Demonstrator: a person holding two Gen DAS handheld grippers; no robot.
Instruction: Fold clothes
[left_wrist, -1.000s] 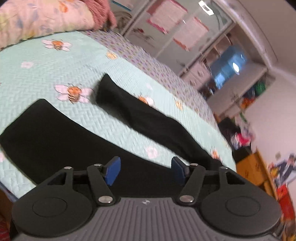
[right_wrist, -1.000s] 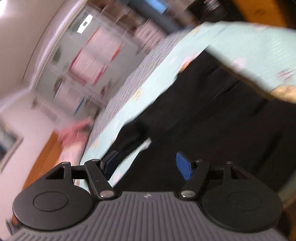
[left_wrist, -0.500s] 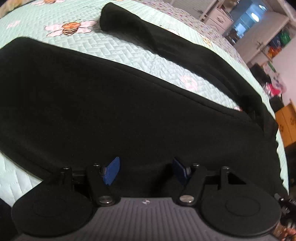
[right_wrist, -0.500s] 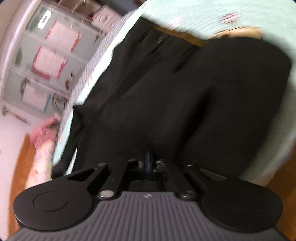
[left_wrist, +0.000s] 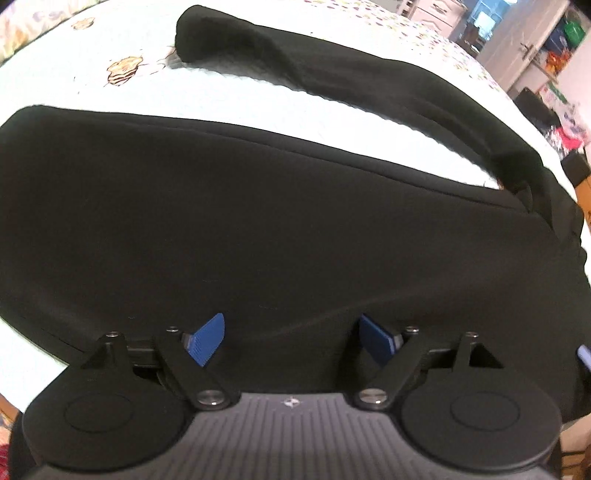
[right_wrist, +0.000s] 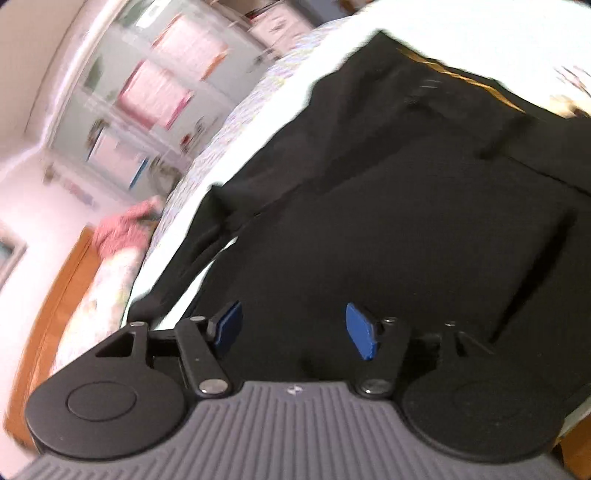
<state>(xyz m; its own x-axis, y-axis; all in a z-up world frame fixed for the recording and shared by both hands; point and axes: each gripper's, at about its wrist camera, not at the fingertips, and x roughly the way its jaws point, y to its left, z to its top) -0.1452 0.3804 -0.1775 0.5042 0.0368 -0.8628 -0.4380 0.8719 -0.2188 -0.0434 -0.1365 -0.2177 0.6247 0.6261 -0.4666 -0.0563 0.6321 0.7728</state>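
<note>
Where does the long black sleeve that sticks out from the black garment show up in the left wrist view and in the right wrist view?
Left wrist: the sleeve runs across the top of the picture, its cuff at upper left, above the garment's body.
Right wrist: the sleeve trails down the left of centre, blurred, towards the bed's edge.
Shared landmark: the pale quilt, visible in the gap between sleeve and body.

Left gripper (left_wrist: 291, 339) dropped close over the black garment (left_wrist: 258, 221), jaws just opened wider, nothing pinched. Right gripper (right_wrist: 291, 332) snapped shut half a second back, jaws just reopened over the fabric
</note>
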